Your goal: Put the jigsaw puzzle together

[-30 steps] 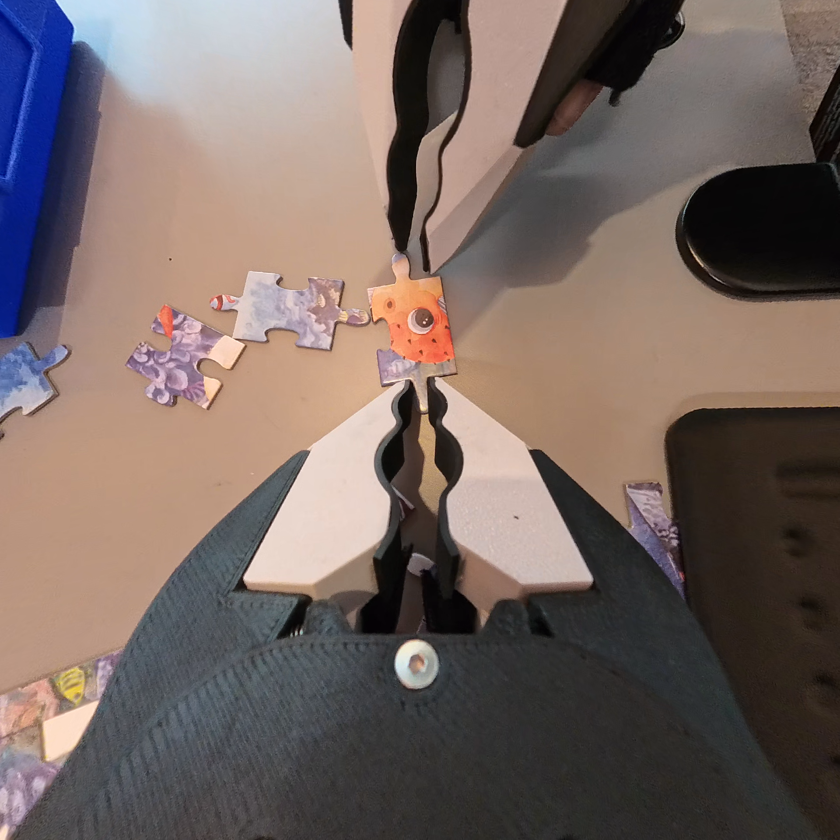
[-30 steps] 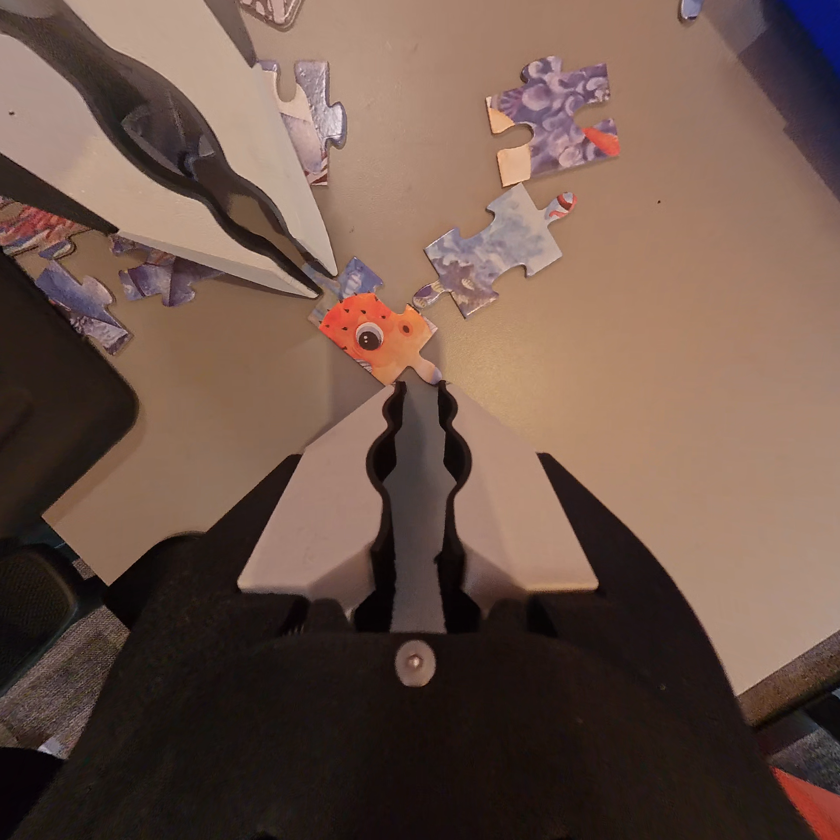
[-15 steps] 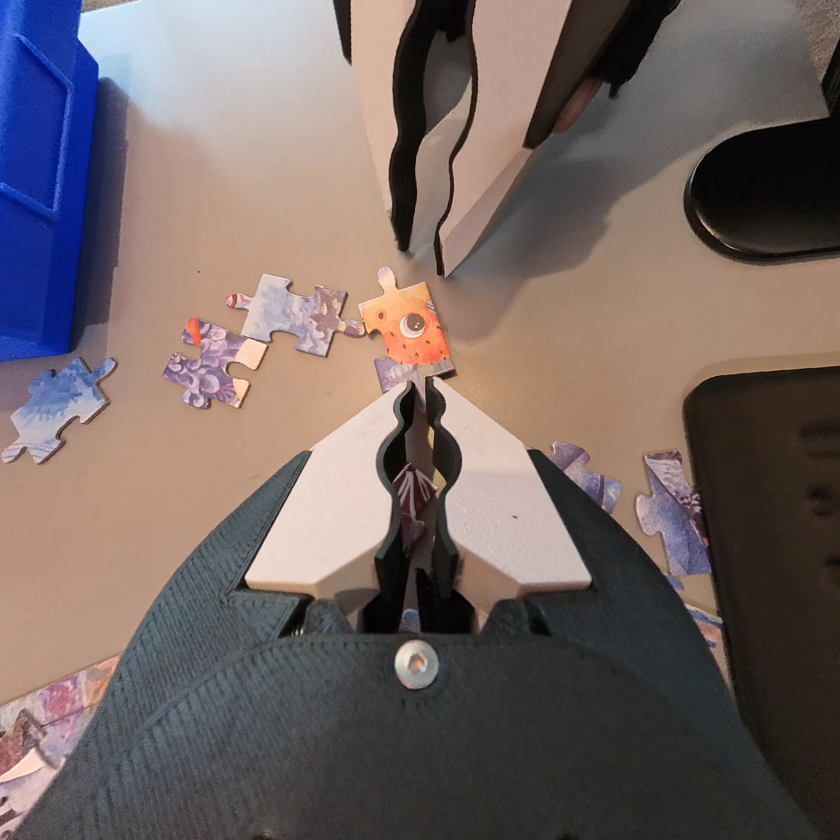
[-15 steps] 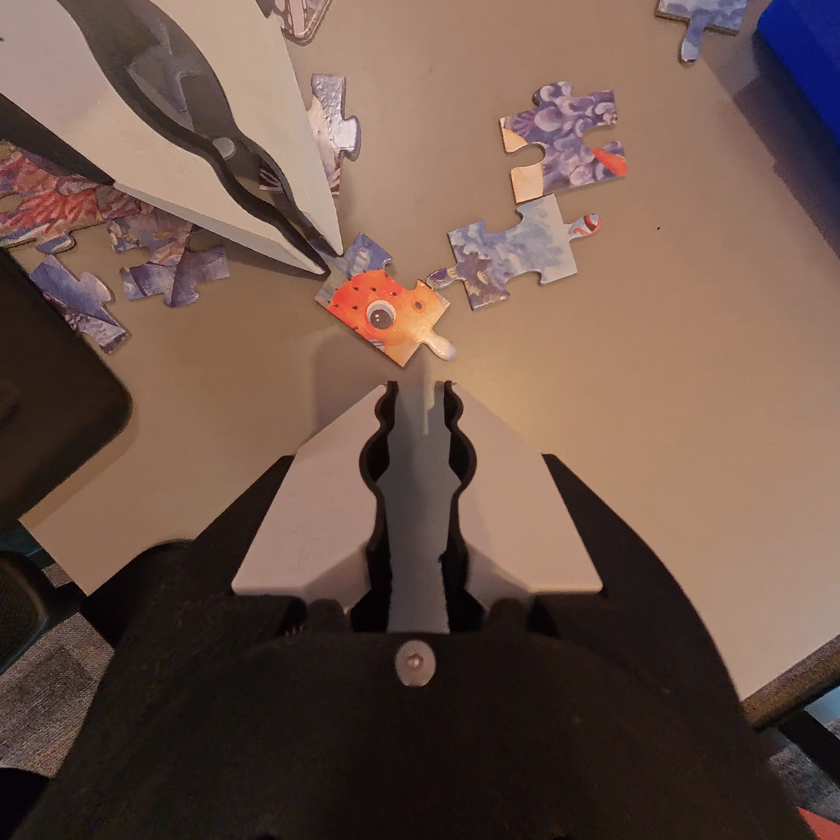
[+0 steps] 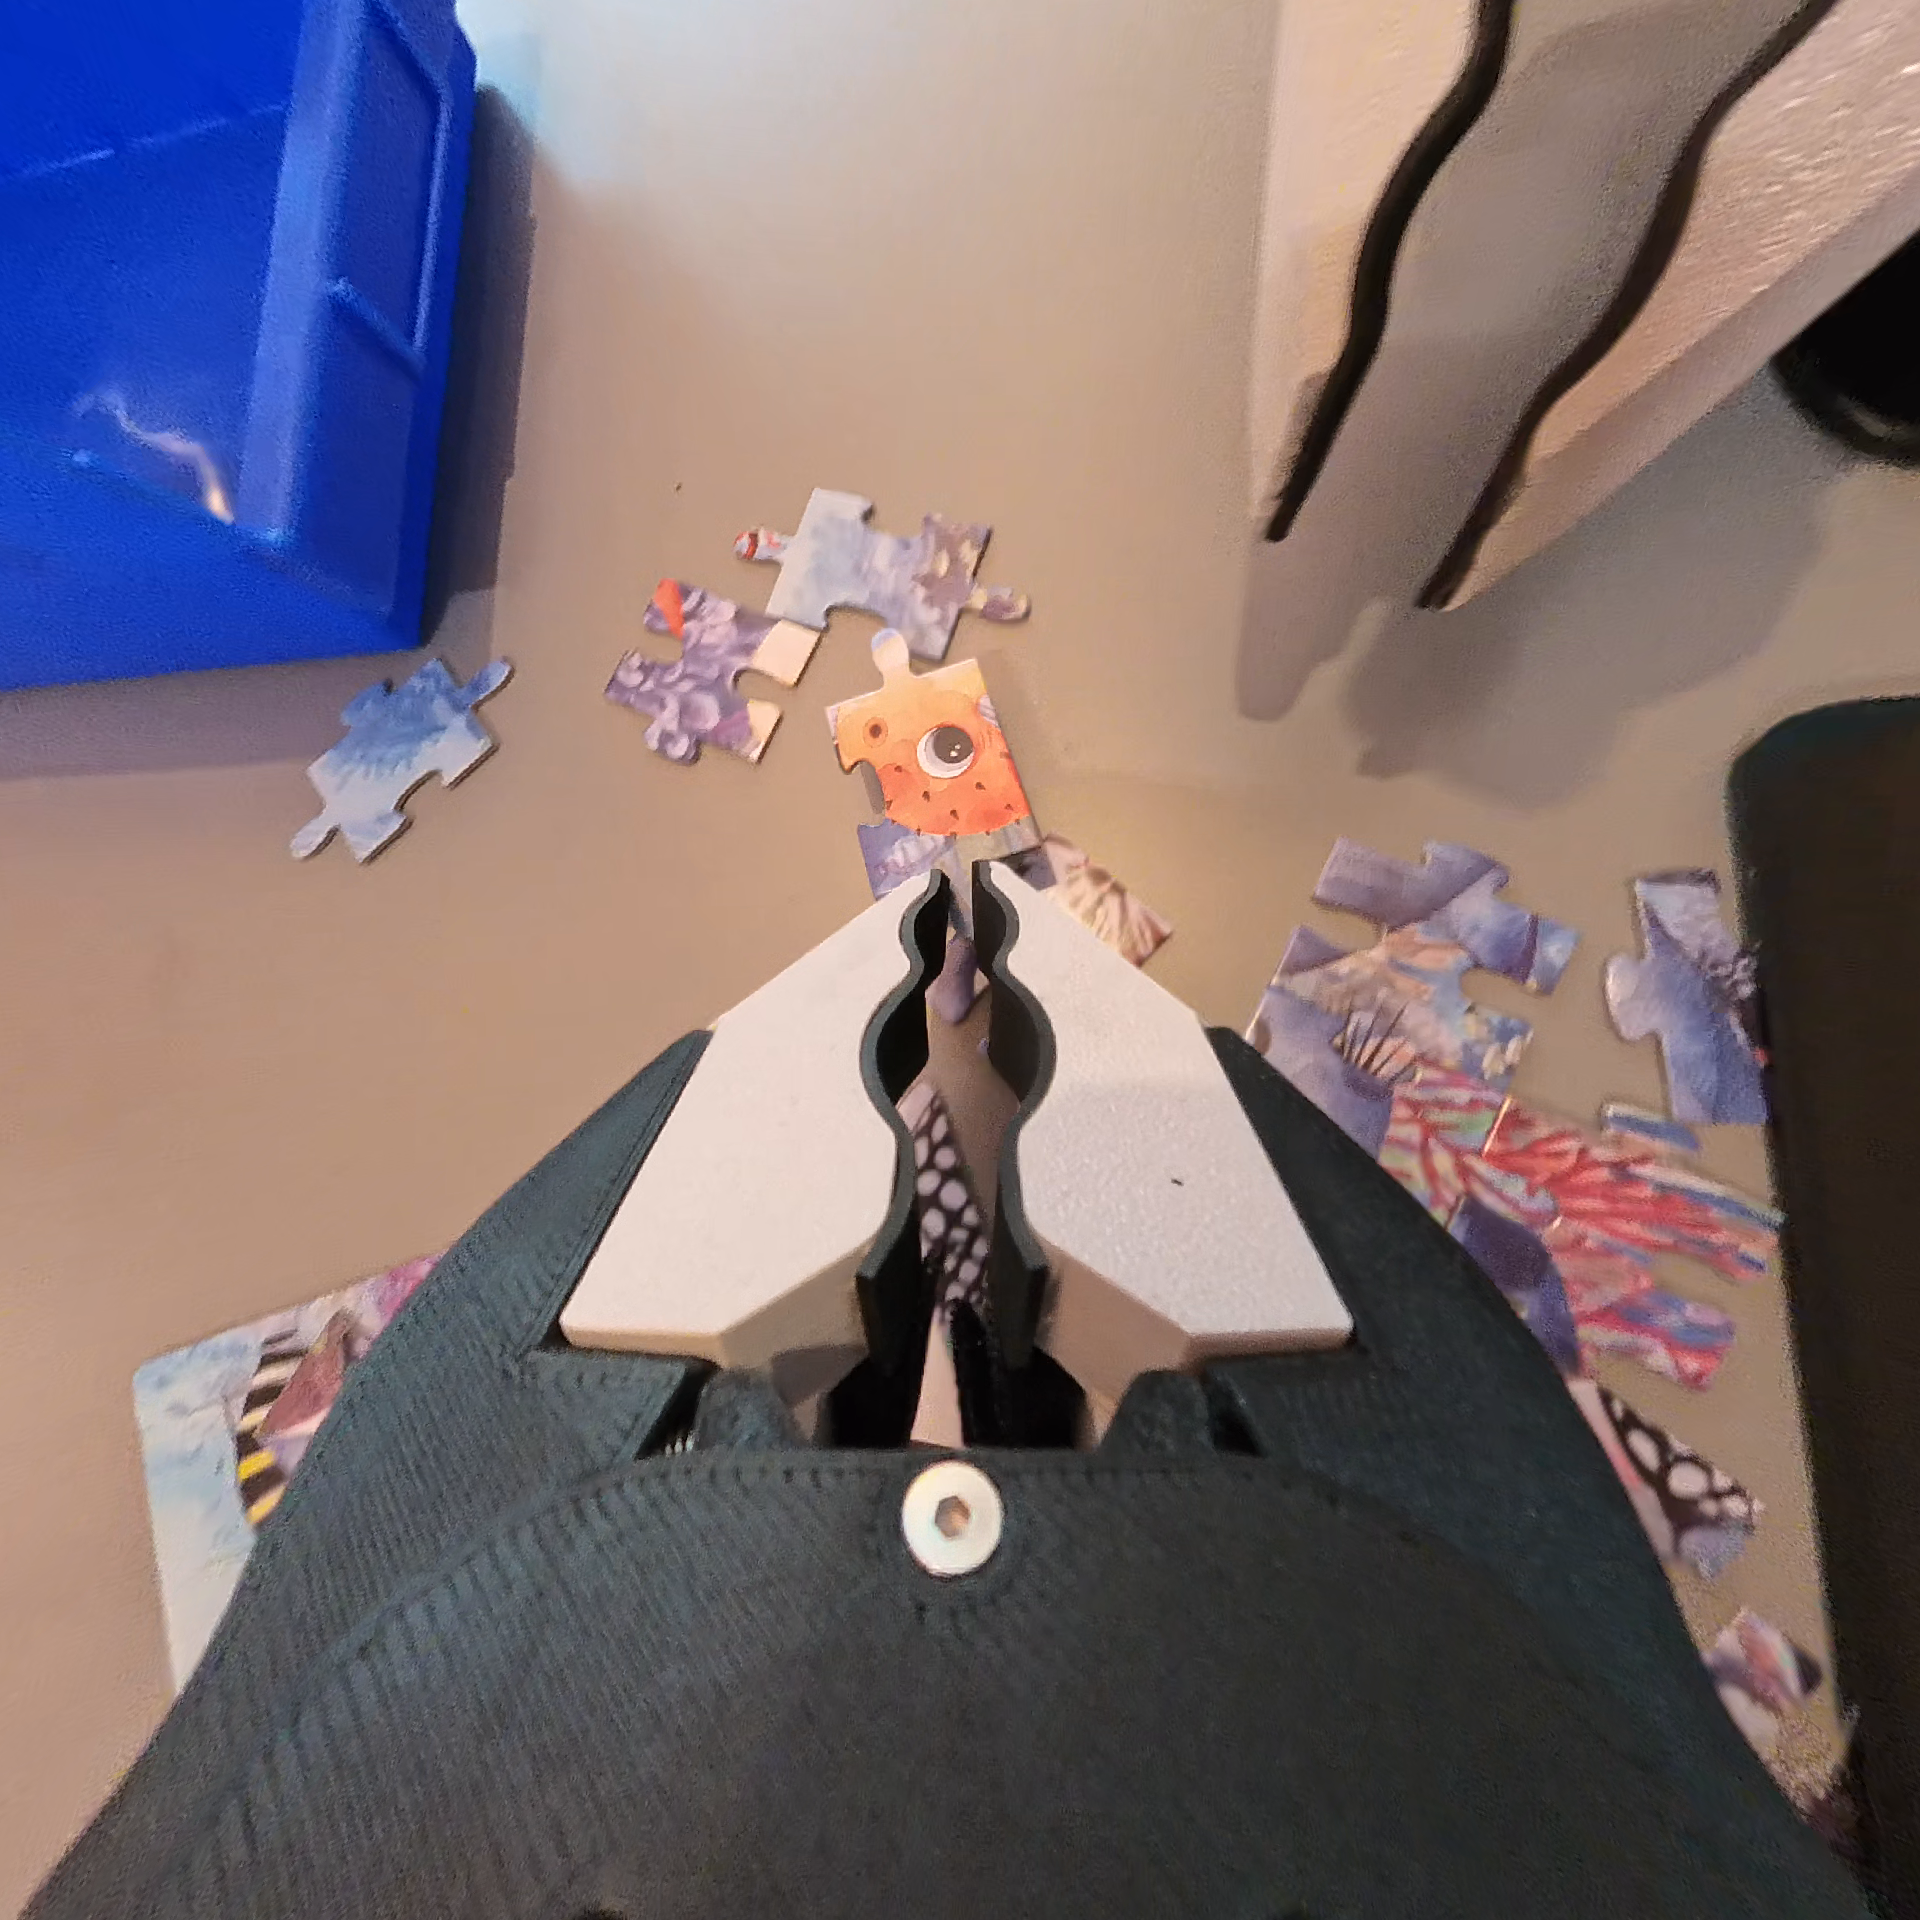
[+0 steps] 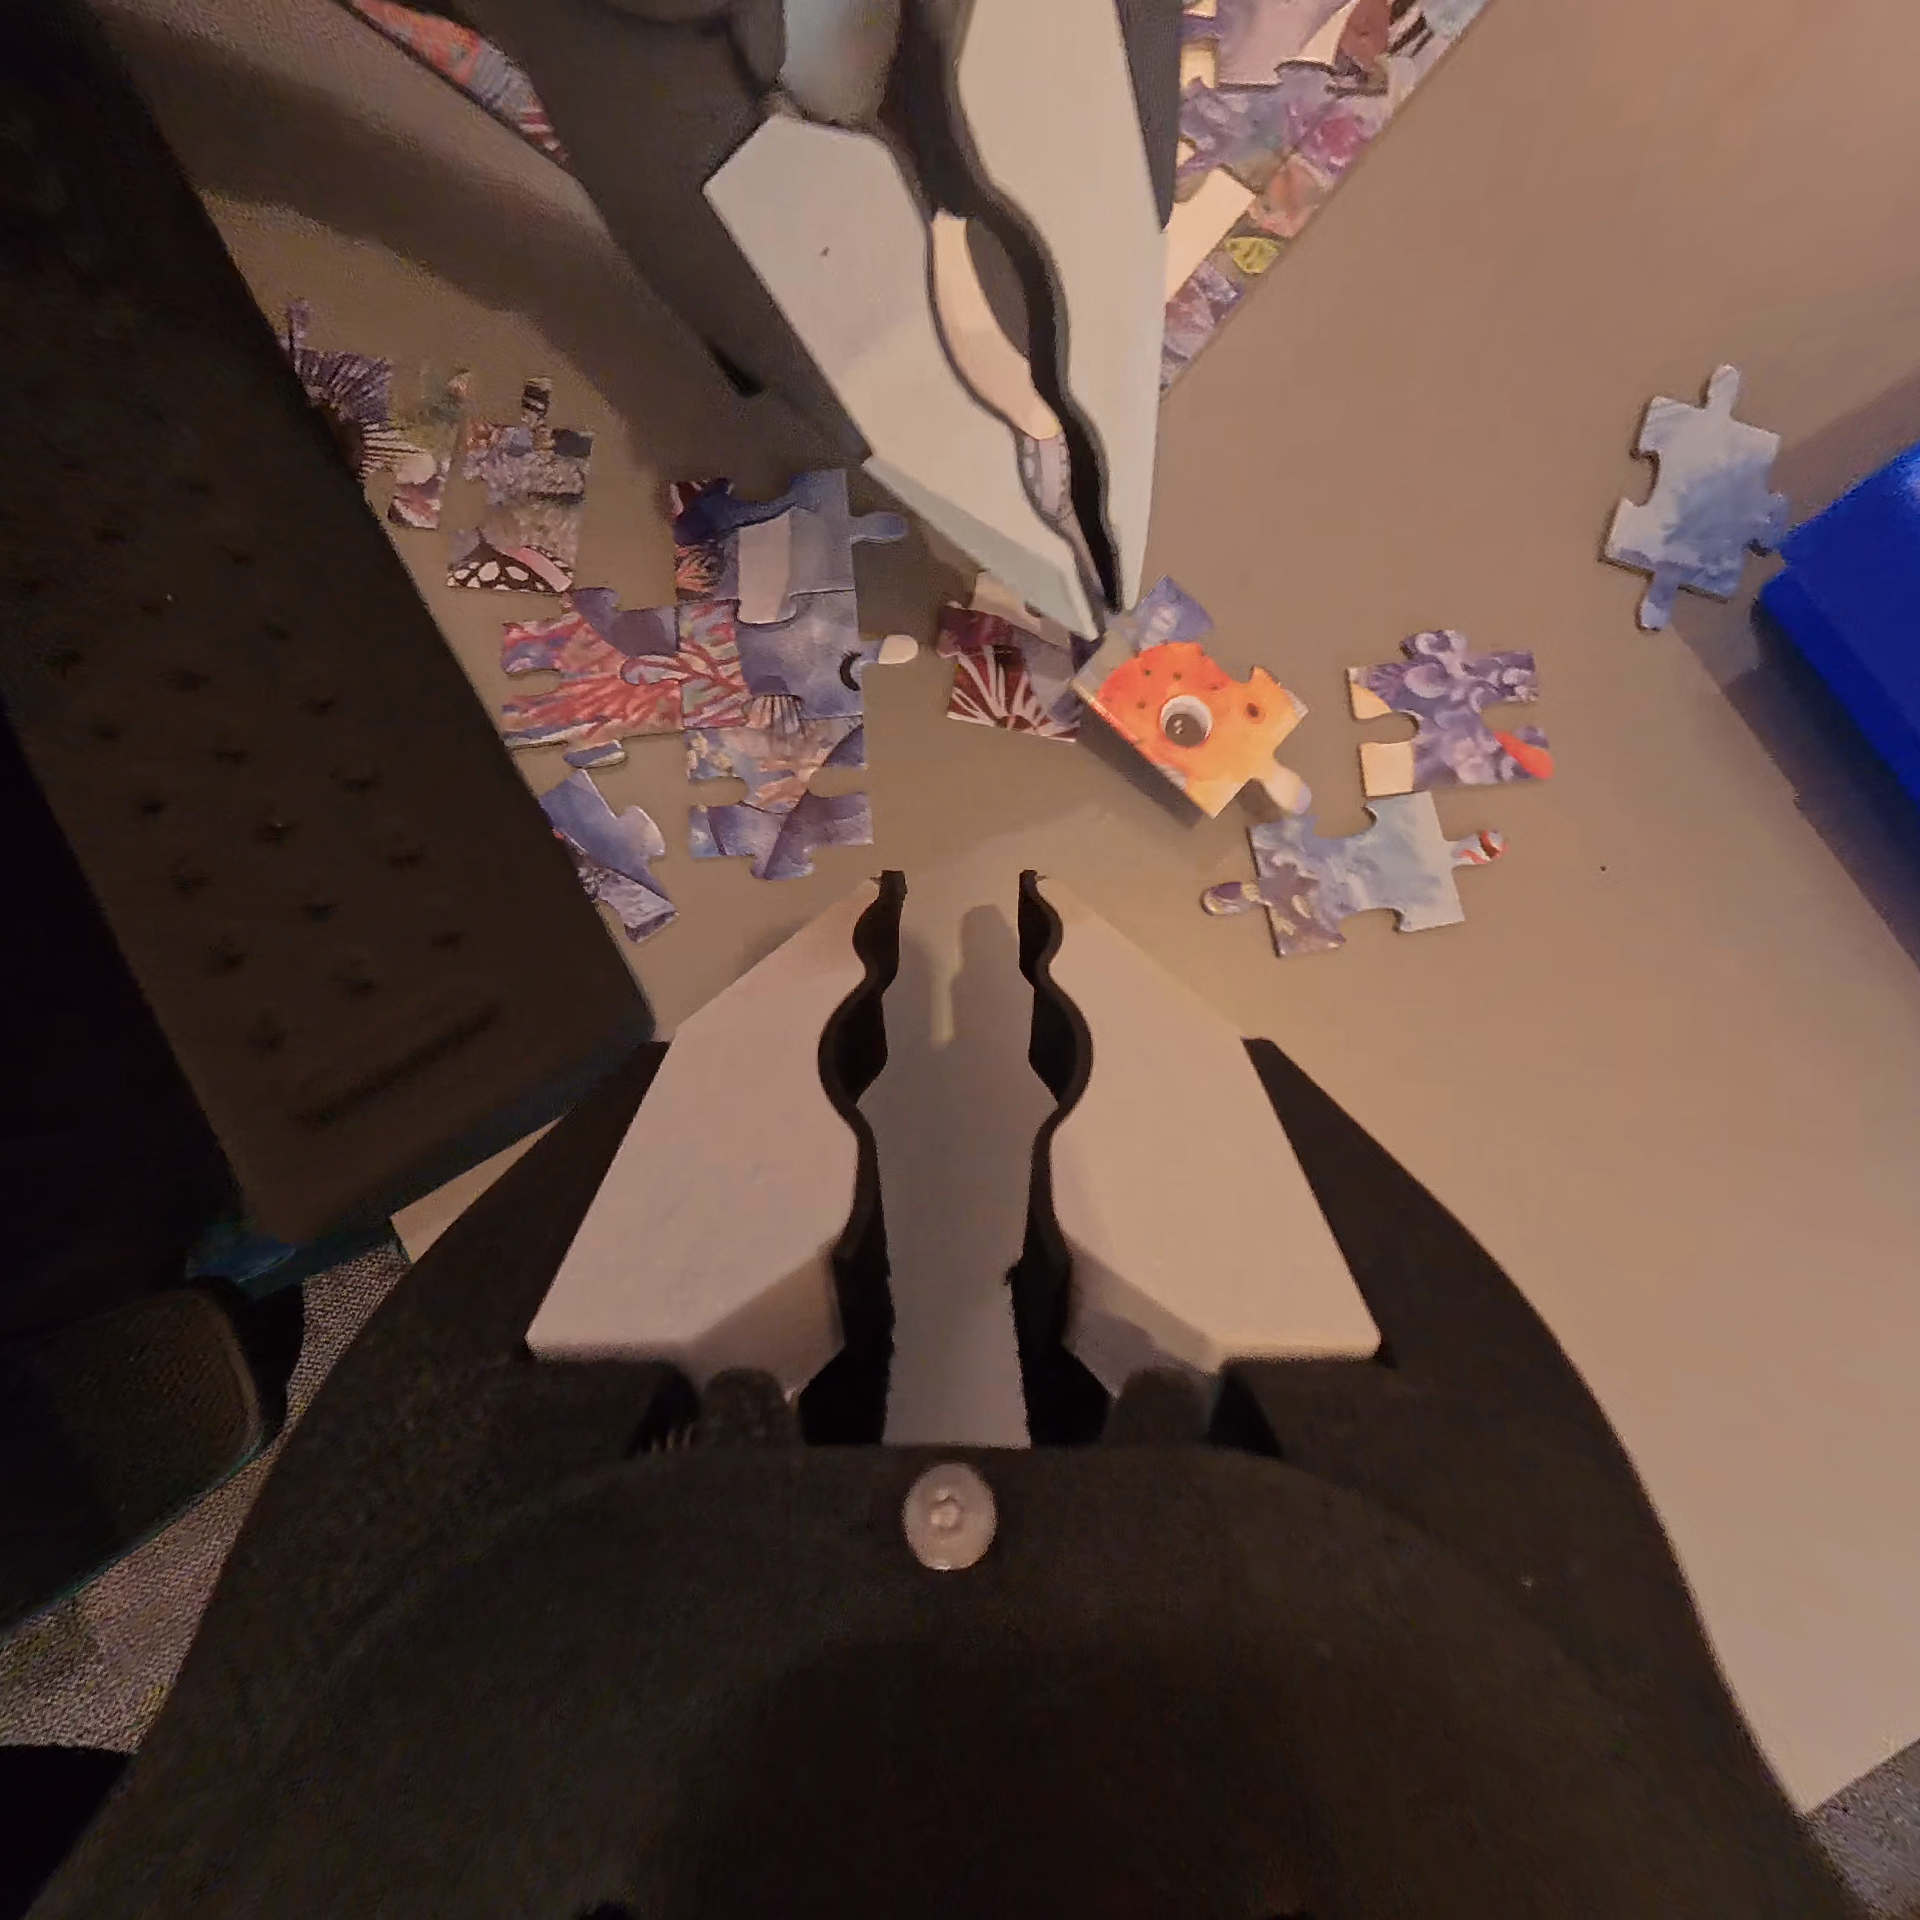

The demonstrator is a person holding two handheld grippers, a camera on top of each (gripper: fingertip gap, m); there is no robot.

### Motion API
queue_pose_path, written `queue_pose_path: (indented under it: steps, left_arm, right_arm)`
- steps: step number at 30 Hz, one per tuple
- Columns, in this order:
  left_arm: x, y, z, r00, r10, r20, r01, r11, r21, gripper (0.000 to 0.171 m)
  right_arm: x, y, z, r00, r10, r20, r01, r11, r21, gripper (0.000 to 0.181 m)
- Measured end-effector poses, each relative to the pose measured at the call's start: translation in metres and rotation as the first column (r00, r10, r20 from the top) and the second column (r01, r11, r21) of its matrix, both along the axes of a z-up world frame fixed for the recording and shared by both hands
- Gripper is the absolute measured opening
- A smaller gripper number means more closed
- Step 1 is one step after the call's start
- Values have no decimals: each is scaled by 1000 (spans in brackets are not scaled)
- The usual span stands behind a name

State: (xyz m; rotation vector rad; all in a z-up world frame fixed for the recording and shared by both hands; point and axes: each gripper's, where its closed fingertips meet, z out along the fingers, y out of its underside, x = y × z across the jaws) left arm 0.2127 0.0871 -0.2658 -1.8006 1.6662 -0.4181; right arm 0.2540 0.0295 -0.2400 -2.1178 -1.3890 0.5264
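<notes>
Now left fingers [image 5: 961,883] pinched the orange piece [image 5: 932,764] by its tab, lifted for placing; right fingers [image 6: 961,881] spread, empty.

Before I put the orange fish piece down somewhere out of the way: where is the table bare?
Bare table lies on the right gripper's right, below the pale blue piece and out to the edge. Another patch sits between the blue bin and the right gripper. It is crowded around the joined coral cluster beside the left gripper, which holds the orange fish piece.
</notes>
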Motion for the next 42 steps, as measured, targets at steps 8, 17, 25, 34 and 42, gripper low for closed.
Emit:
queue_pose_path:
  steps: [8, 17, 25, 34, 42]
  left_arm:
    - [-66, 13, 16, 994, 105, -28, -104, 994, 35, 3]
    - [-170, -5, 34, 950, 311, 1, -311, 949, 43, 2]
    - [-256, -37, 39, 873, 488, 15, -488, 871, 55, 3]
    - [-333, -62, 55, 764, 643, 63, -646, 758, 95, 2]
    - [-381, -77, 38, 673, 737, 69, -740, 670, 55, 2]
  right_arm:
    - [-32, -11, -2, 997, 67, -39, -68, 998, -17, 23]
    - [-49, -24, -32, 994, 80, 78, -74, 995, -70, 60]
    - [-60, -24, -49, 993, 53, 102, -50, 998, -33, 45]
    - [-63, -22, -48, 994, 38, 99, -37, 999, -16, 44]
    - [-67, -19, -25, 996, 32, 78, -36, 998, 42, 43]
